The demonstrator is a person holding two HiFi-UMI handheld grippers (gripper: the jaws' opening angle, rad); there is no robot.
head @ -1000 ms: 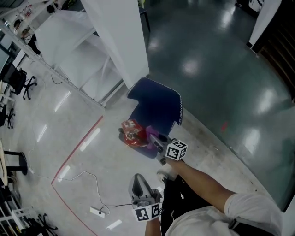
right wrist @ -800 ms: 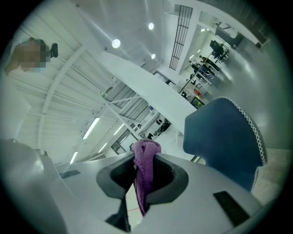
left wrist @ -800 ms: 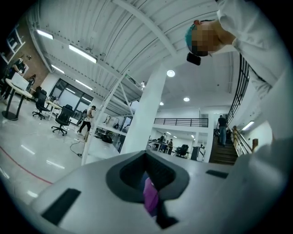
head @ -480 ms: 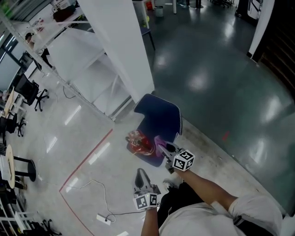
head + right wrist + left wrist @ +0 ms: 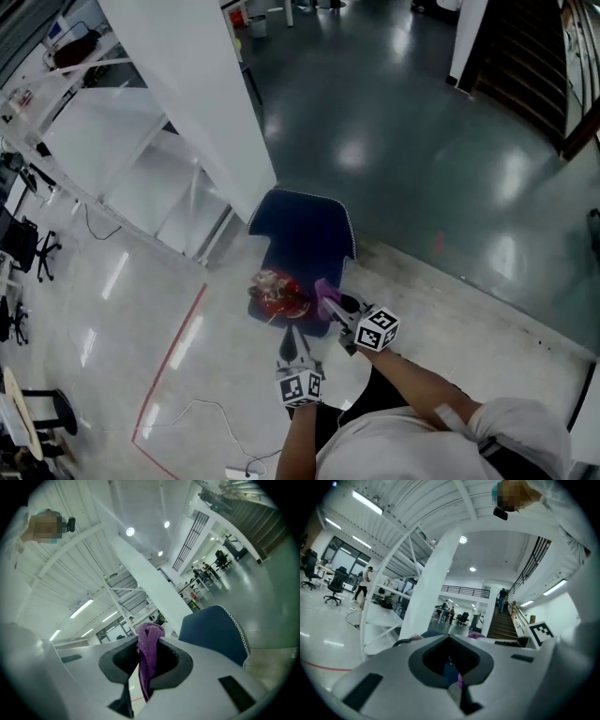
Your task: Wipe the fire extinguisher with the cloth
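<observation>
A red fire extinguisher (image 5: 277, 294) lies on the seat of a blue chair (image 5: 302, 230) in the head view. Just right of it hangs a purple cloth (image 5: 327, 291), with my right gripper (image 5: 339, 306) shut on it. In the right gripper view the cloth (image 5: 149, 651) bunches up between the jaws of the right gripper (image 5: 141, 681), and the chair back (image 5: 215, 630) shows to the right. My left gripper (image 5: 292, 339) points at the chair's front edge, just below the extinguisher, fingers together and holding nothing. In the left gripper view that gripper (image 5: 452, 682) hides most of the chair.
A wide white column (image 5: 187, 94) and a white shelf frame (image 5: 122, 141) stand behind the chair to the left. A red line (image 5: 178, 345) and a cable (image 5: 206, 408) run over the pale floor. Dark glossy floor (image 5: 422, 159) spreads to the right, stairs (image 5: 553, 66) beyond.
My left gripper has moved forward, up close to the chair's front edge. The right gripper keeps the cloth beside the extinguisher. The head view has shifted a little.
</observation>
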